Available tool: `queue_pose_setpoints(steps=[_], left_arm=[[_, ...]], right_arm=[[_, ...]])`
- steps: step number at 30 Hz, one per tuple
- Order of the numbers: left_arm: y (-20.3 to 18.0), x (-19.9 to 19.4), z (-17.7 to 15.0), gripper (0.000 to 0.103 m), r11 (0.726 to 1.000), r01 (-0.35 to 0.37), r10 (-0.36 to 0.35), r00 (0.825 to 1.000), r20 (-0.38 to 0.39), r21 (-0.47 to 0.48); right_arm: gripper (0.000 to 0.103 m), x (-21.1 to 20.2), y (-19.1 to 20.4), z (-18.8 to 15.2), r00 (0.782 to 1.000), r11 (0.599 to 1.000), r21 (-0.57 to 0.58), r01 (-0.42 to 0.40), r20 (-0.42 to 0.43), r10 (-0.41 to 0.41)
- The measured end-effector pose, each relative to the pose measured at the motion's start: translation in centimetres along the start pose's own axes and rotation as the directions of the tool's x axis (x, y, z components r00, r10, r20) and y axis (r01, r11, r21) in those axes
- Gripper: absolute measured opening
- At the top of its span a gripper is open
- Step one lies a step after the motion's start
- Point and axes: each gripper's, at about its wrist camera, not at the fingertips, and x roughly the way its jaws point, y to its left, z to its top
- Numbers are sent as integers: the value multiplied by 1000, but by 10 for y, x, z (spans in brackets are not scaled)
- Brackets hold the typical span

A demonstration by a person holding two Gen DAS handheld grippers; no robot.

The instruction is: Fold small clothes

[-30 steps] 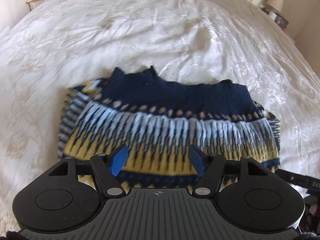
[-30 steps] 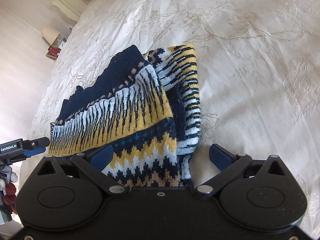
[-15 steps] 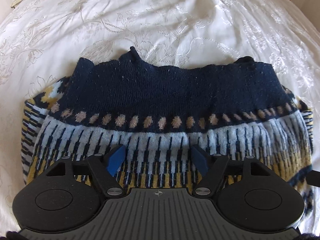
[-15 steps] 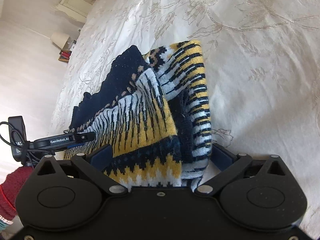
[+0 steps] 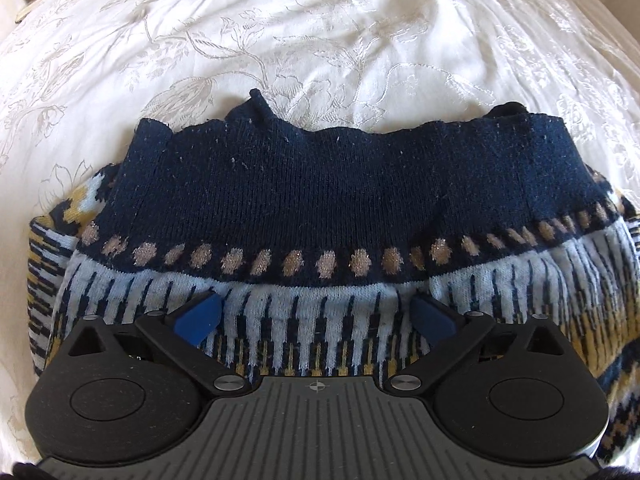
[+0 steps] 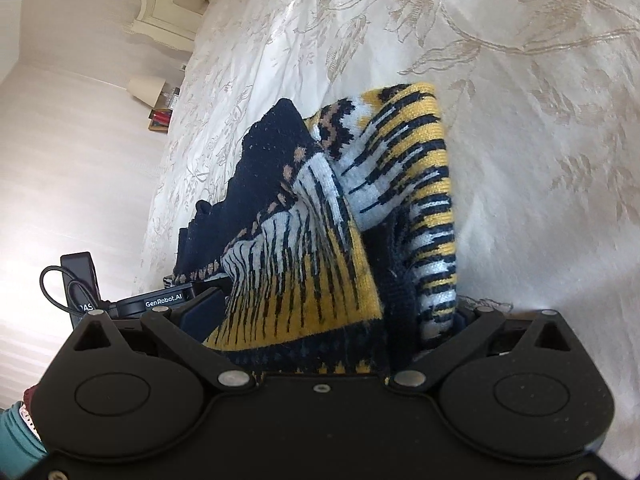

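Spread wide, my left claw [image 5: 316,316] and right claw [image 6: 320,320] had pushed farther over the folded patterned sweater [image 5: 320,208], which lay on the white embroidered bedspread [image 5: 320,40], than a second earlier.

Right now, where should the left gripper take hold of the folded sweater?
Grip the near folded edge of the sweater from the near side: the layers stack there, already between the left gripper's open jaws, while the far navy hem lies ragged on the bedspread.
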Motion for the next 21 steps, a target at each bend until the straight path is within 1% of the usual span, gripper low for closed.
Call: queue_pose_setpoints(steps=[4,6,7,8,9,10,11,12,13,16,18,21], left_arm=[[-1,1,-3,103,1000,-1,1,1000,16,2],[0,-1,-4,103,1000,10,-10,1000,14,-2],[3,-4,-6,102,1000,22,-22,1000,10,-3],[6,-6,-5,102,999,37,-37,999,1,-2],[11,-11,-3,101,998,57,-57,998,-11,0],[15,-15,-2,96,997,73,-73,997,-18,-3],[19,-22,-1,88,996,89,-89,996,-15,-13],[25,-31,-2,87,994,105,-105,994,-11,-31],[31,-39,-4,84,992,118,-119,993,-5,-49],[48,-67,-18,83,987,130,-126,991,45,-90],[59,-87,-33,83,987,125,-118,990,74,-100],[79,-105,-58,83,982,131,-121,989,79,-136]], right_arm=[[103,0,1,0,1000,1000,7,-7,5,7],[102,0,3,2,1000,1000,18,3,-2,-3],[95,0,4,3,1000,1000,24,11,-2,-11],[75,2,7,4,1000,999,28,22,-2,-22],[65,2,9,4,999,998,31,49,-4,-49],[50,3,12,5,996,995,29,93,-6,-93],[44,3,16,6,992,992,17,124,-9,-124],[43,2,20,6,990,990,5,139,-8,-139],[37,1,26,6,987,987,-14,161,-2,-161],[34,-3,53,4,975,973,-64,223,17,-222],[33,-7,70,3,973,971,-69,231,34,-229],[32,-8,98,2,970,966,-93,242,41,-239]])
